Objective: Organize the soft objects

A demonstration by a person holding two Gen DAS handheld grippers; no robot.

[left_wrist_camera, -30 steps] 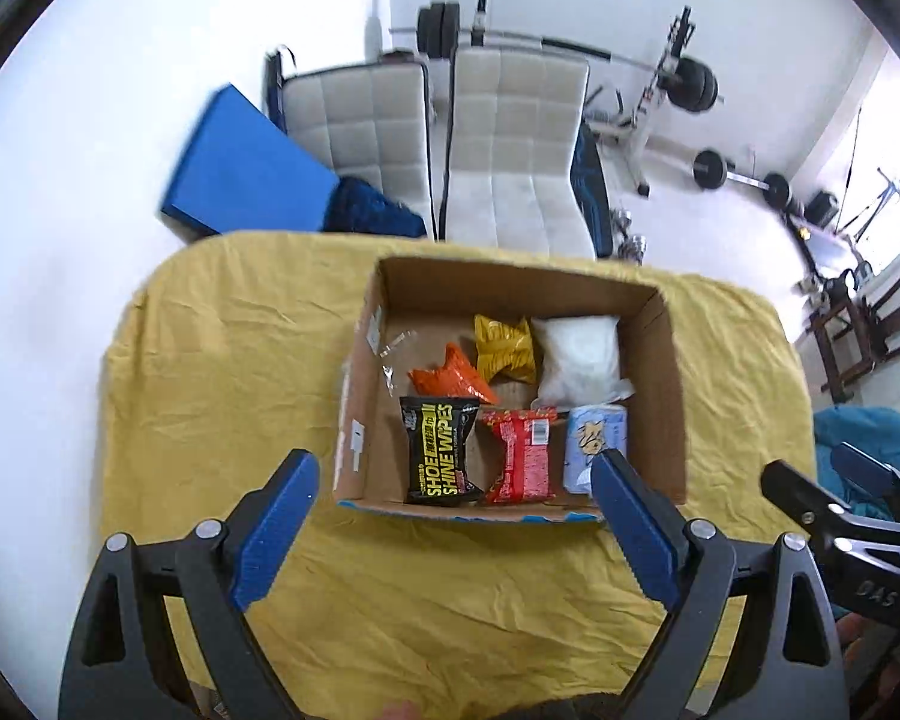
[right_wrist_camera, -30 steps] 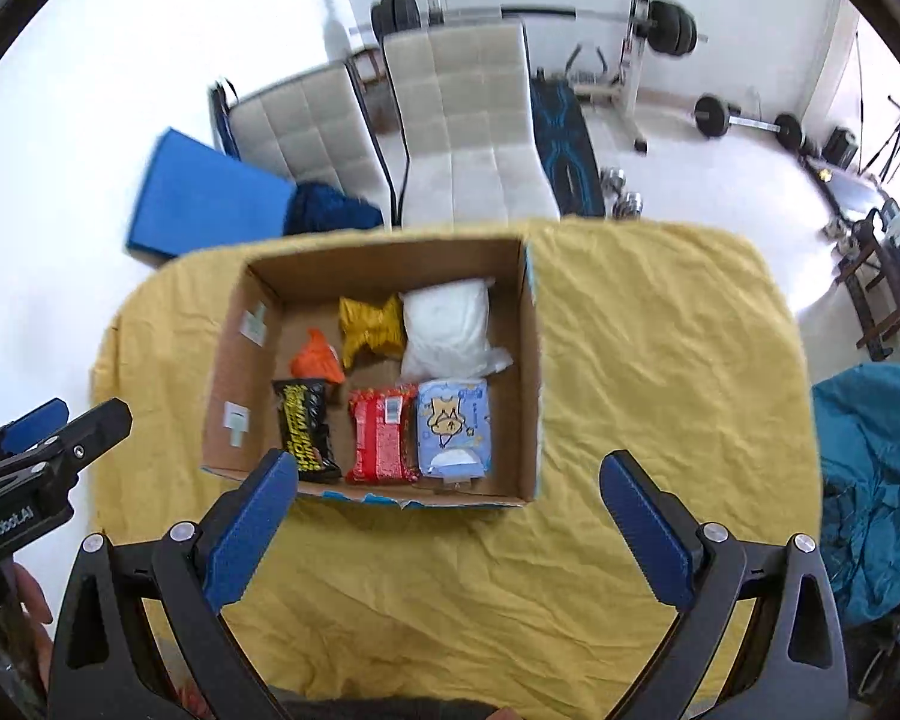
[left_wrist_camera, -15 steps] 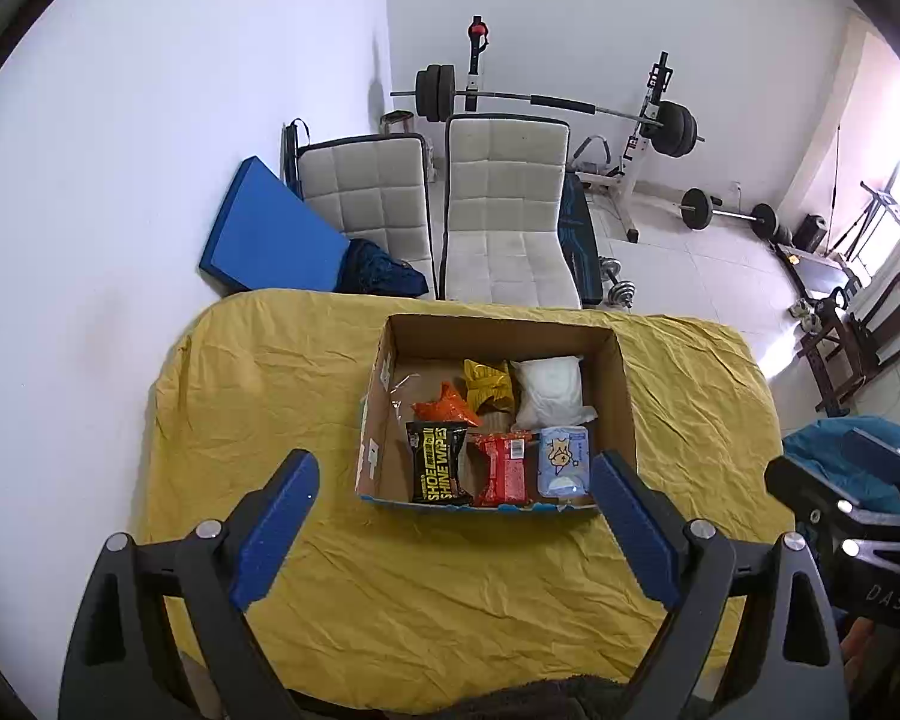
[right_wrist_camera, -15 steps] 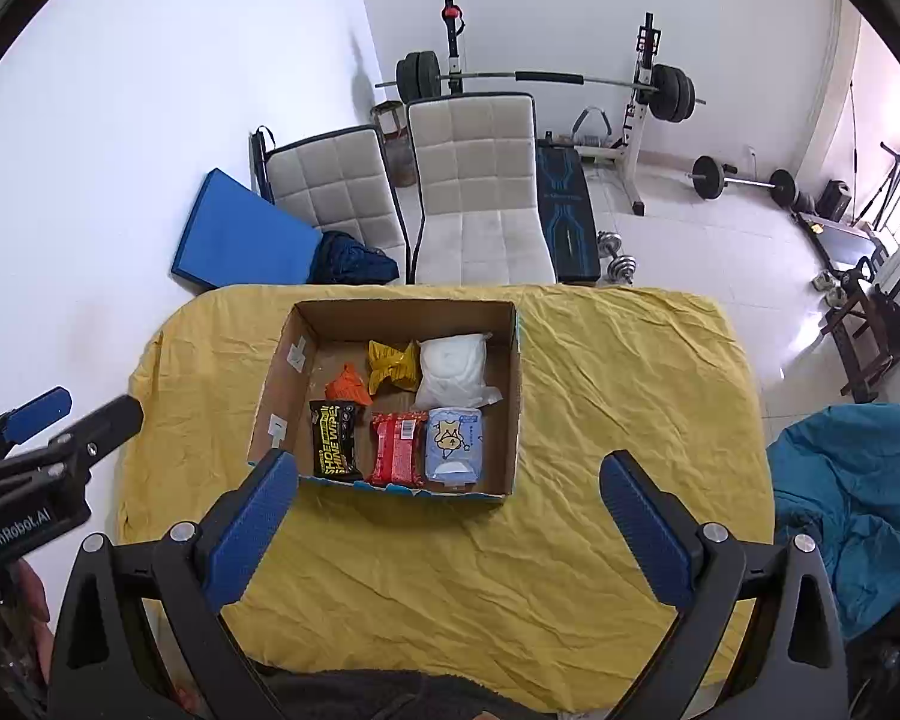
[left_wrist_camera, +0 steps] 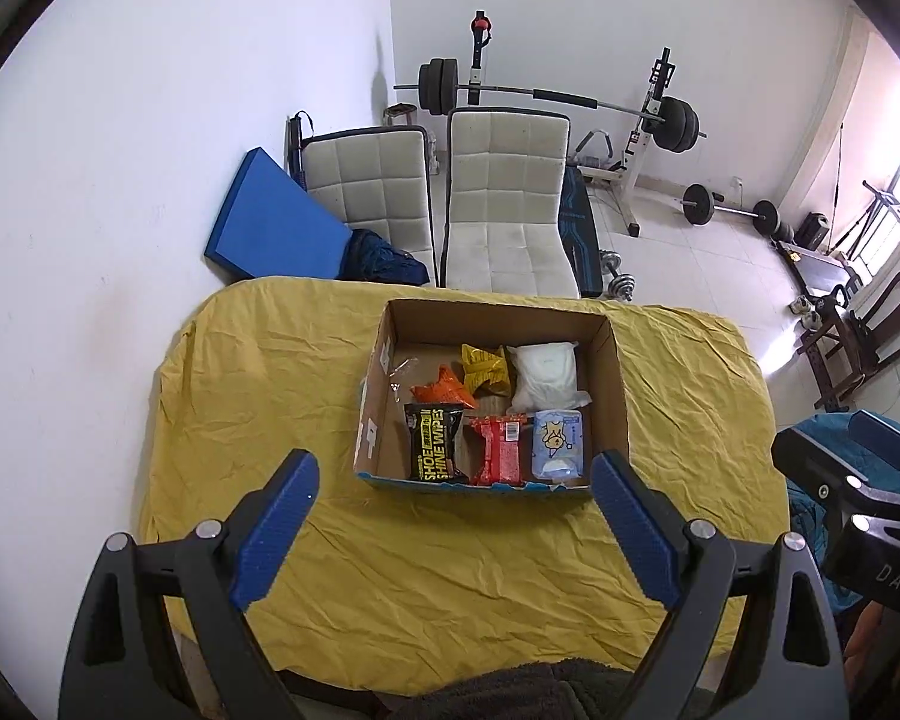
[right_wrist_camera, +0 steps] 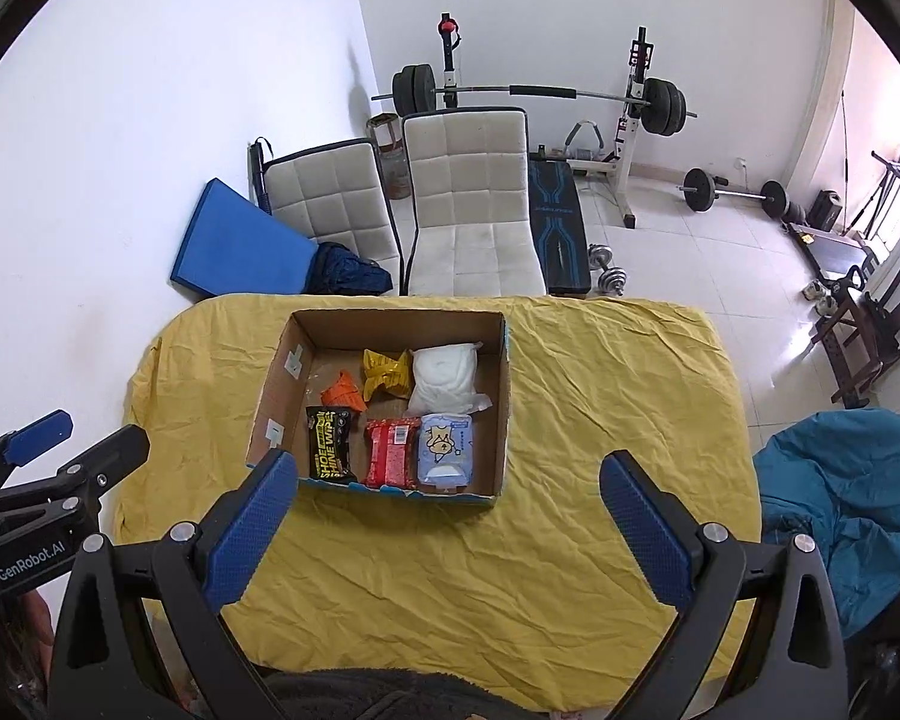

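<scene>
Sitting in the middle of both frames, the cardboard box (left_wrist_camera: 621, 384) rests on the yellow cloth (left_wrist_camera: 450, 570) with six soft packs inside: the black wipes pack (left_wrist_camera: 433, 443), the red pack (left_wrist_camera: 501, 449) and the pale blue tissue pack (left_wrist_camera: 558, 441) side by side along the near wall; the orange pouch (left_wrist_camera: 441, 387), the yellow pouch (left_wrist_camera: 483, 365) and the white bag (left_wrist_camera: 545, 373) in the row behind; all look light and squashy, film-wrapped and likely slippery, so each is probably best pinched across its narrow width near the middle, not by a sealed edge that could slide out; the white bag looks loosest and may sag when lifted; the left gripper (left_wrist_camera: 453, 531) hangs above the near edge of the cloth with its jaws spread wide and nothing between them; the right gripper (right_wrist_camera: 447, 531) is likewise released and empty, its blue pads (right_wrist_camera: 642, 531) well apart; the box's upright walls are the main hindrance, since the near-row packs lie close against the front wall and touch one another, leaving little room for a finger; white padded chairs (right_wrist_camera: 468, 204), a blue mat (right_wrist_camera: 240, 252) and a barbell rack (right_wrist_camera: 534, 96) stand in the upper half, well clear of the work; a teal beanbag (right_wrist_camera: 840, 492) sits at lower right.
</scene>
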